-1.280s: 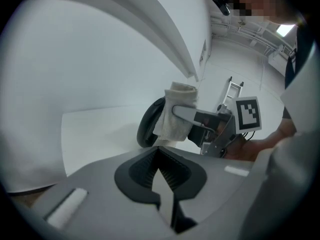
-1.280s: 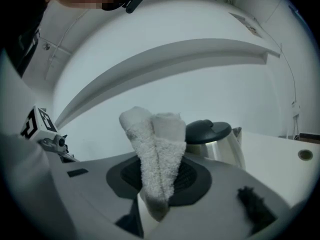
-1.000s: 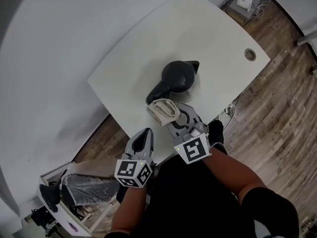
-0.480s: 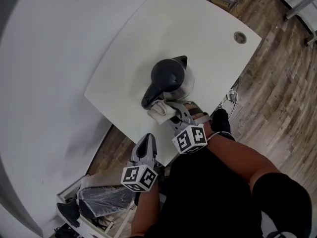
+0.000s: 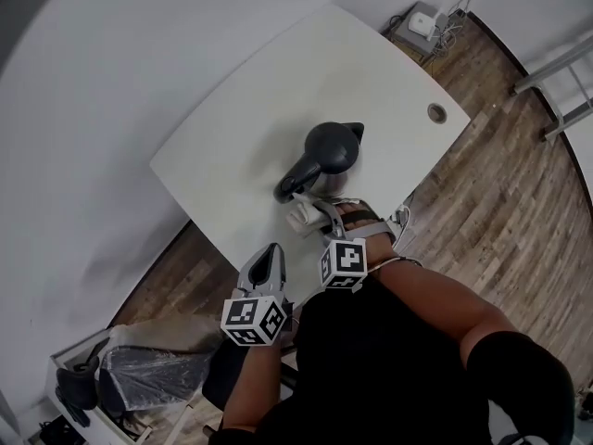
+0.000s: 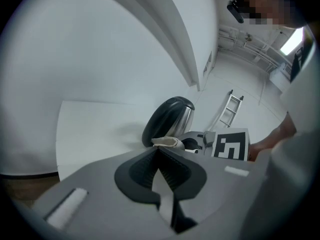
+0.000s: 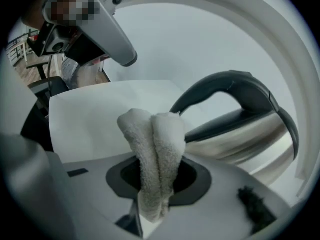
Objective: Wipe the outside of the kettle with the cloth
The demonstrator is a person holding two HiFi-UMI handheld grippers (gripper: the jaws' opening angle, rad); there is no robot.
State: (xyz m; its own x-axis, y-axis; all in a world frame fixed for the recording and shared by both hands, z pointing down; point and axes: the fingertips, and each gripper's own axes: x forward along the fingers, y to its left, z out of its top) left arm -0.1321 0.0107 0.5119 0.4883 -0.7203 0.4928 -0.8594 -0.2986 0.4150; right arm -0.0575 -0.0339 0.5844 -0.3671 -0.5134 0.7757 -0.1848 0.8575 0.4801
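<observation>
A kettle (image 5: 331, 153) with a black lid, black handle and steel body stands near the front edge of the white table (image 5: 241, 109). My right gripper (image 5: 310, 214) is shut on a folded beige cloth (image 5: 302, 215), which sits just below the kettle's handle (image 5: 291, 185). In the right gripper view the cloth (image 7: 152, 144) sticks up from the jaws, right beside the kettle (image 7: 245, 129); contact cannot be told. My left gripper (image 5: 271, 253) hangs off the table's front edge, shut and holding nothing. In the left gripper view the kettle (image 6: 167, 119) and cloth (image 6: 167, 142) lie ahead.
A round cable hole (image 5: 436, 112) sits at the table's right corner. Wooden floor (image 5: 500, 184) surrounds the table. A plastic-wrapped bundle (image 5: 148, 364) lies at the lower left, and a white box with cables (image 5: 422, 21) rests on the floor behind the table.
My right gripper has carried the cloth in towards the kettle, from short of it to just under its handle. The left gripper stays off the table edge. The head view has shifted.
</observation>
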